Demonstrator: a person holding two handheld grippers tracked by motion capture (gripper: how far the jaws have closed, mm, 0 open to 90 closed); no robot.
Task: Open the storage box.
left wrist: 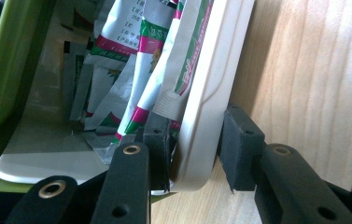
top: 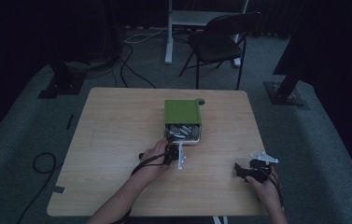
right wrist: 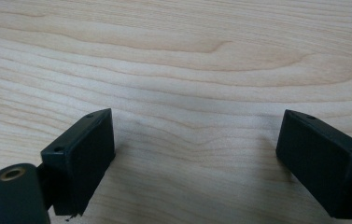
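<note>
Left gripper: I have my left gripper (top: 172, 150) near the middle of the table (top: 117, 140), at about 6 o'clock from the box (top: 182, 112), its nose touching the drawer's front edge. In the left gripper view (left wrist: 194, 151) one jaw sits inside the drawer and the other outside, and the pads are clamped on the white drawer wall (left wrist: 206, 107). The inner pad (left wrist: 158, 140) also touches the lower ends of the sachets.

Right gripper: my right gripper (top: 244, 171) rests low over bare wood at roughly 4 o'clock from the box, well apart from it. In the right gripper view (right wrist: 197, 158) the jaws stand wide apart with nothing but table between them.

Box: a green box with a white drawer (top: 185, 135) pulled out at its 6 o'clock side, toward me. It stands just past the table's centre.

Sachets: white packets with green and pink bands (left wrist: 141, 70) stand crowded in the drawer, leaning against the clamped wall. I cannot read their print.

Hands: my left hand (top: 157, 154) wraps the left gripper; my right hand (top: 266, 186) holds the other near the table's 5 o'clock corner.

Surroundings: a dark folding chair (top: 220, 42) stands beyond the table at 12 o'clock, with cables on the grey floor at 11 o'clock.
</note>
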